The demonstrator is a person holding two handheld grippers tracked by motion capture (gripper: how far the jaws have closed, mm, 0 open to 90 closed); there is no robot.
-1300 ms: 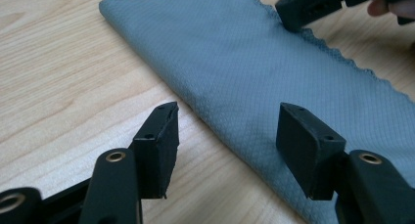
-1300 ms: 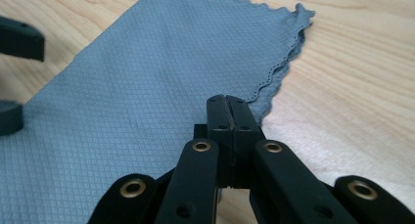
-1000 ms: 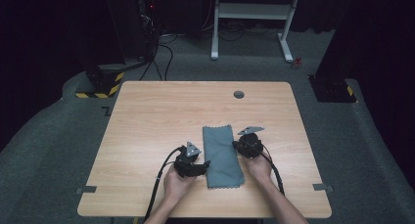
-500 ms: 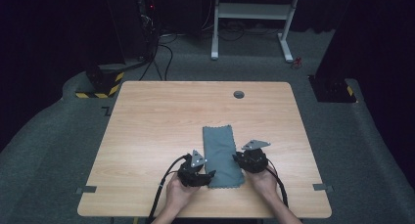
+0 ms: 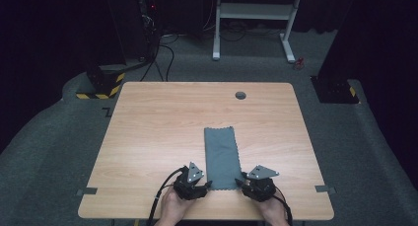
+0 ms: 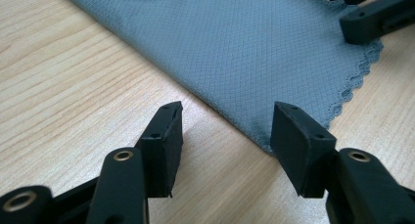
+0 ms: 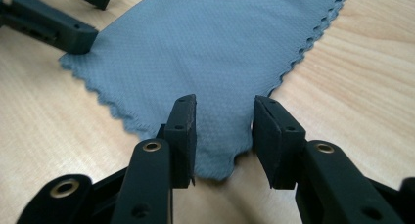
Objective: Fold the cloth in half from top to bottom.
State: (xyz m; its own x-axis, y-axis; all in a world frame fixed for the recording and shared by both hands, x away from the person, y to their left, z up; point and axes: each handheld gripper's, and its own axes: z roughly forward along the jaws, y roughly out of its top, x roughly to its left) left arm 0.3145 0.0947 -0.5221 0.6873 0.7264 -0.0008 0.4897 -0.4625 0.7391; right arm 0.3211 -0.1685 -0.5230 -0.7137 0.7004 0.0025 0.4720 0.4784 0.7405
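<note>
grey cloth [image 5: 222,158], far end cut off [image 6: 235,43]

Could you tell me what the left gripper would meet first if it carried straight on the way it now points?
Most likely the near corner of the grey cloth, just ahead of the open left gripper.

Grey-blue microfibre cloth [image 5: 221,158] with scalloped edges and fine diamond weave, folded into a long narrow strip, lying flat on the wooden counter [image 5: 148,127], running lengthwise away from the near edge, near-centre
</note>
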